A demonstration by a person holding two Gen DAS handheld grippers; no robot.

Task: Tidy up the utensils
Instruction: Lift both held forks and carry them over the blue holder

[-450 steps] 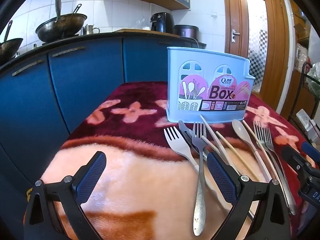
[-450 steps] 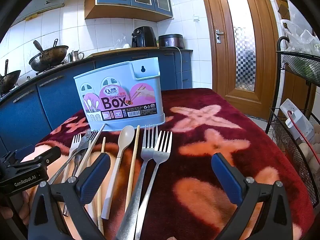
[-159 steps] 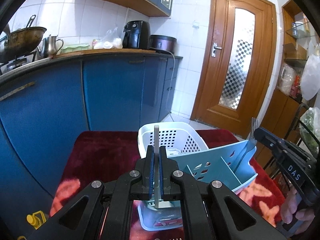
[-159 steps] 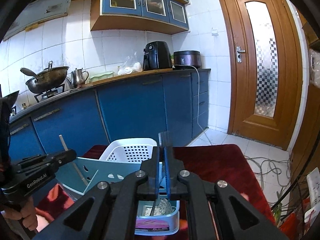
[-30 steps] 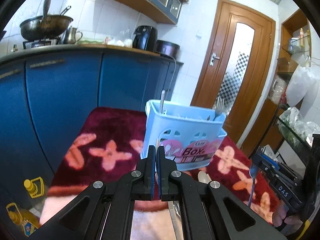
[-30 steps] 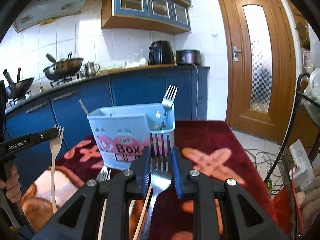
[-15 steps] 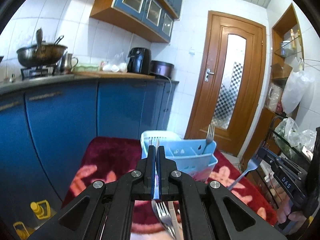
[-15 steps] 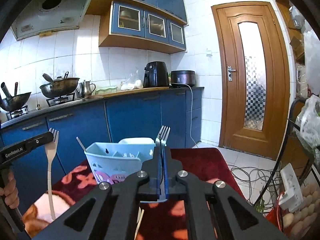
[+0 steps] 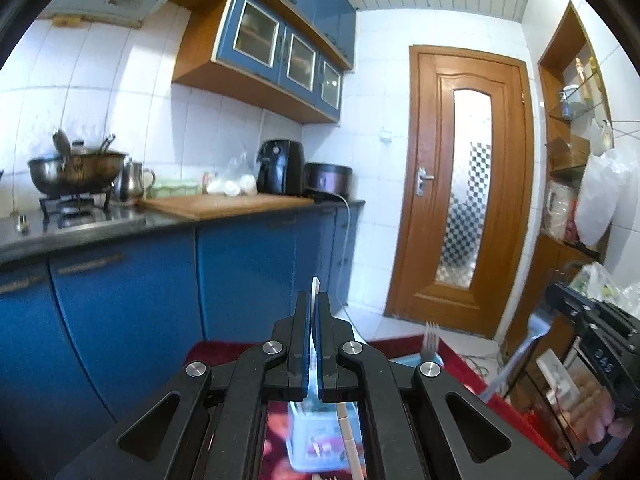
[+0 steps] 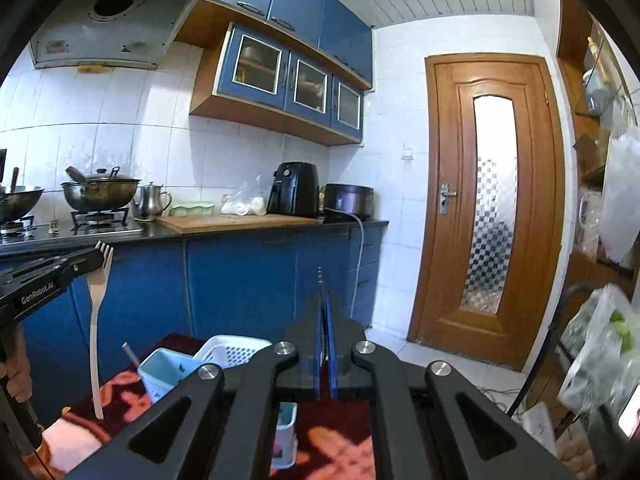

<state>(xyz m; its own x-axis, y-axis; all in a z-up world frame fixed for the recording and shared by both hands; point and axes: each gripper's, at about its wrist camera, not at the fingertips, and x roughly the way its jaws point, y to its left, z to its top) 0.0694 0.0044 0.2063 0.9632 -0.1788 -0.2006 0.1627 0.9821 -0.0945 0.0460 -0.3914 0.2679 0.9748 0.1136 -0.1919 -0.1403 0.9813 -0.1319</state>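
Note:
My left gripper (image 9: 312,304) is shut on a white plastic fork (image 9: 315,286), seen edge-on; from the right wrist view the white fork (image 10: 96,320) hangs tines-up from it. My right gripper (image 10: 323,304) is shut on a metal fork (image 10: 319,280), also edge-on; in the left wrist view that metal fork (image 9: 516,356) slants down from the jaws. Both grippers are held high above the light blue utensil box (image 10: 166,368). The box holds a fork (image 9: 430,338) and a thin stick (image 10: 130,354). A white perforated basket (image 10: 234,350) sits behind it.
The box stands on a table under a red floral cloth (image 10: 340,420). Blue kitchen cabinets (image 9: 120,300) with woks and appliances run behind it. A wooden door (image 9: 464,200) is at the right, with a wire rack (image 10: 560,320) and bags beside the table. A beige chopstick (image 9: 348,436) lies below.
Both grippers have risen with their forks, so the box has dropped low in both views. The right jaws have closed tight on the metal fork, which now shows edge-on.

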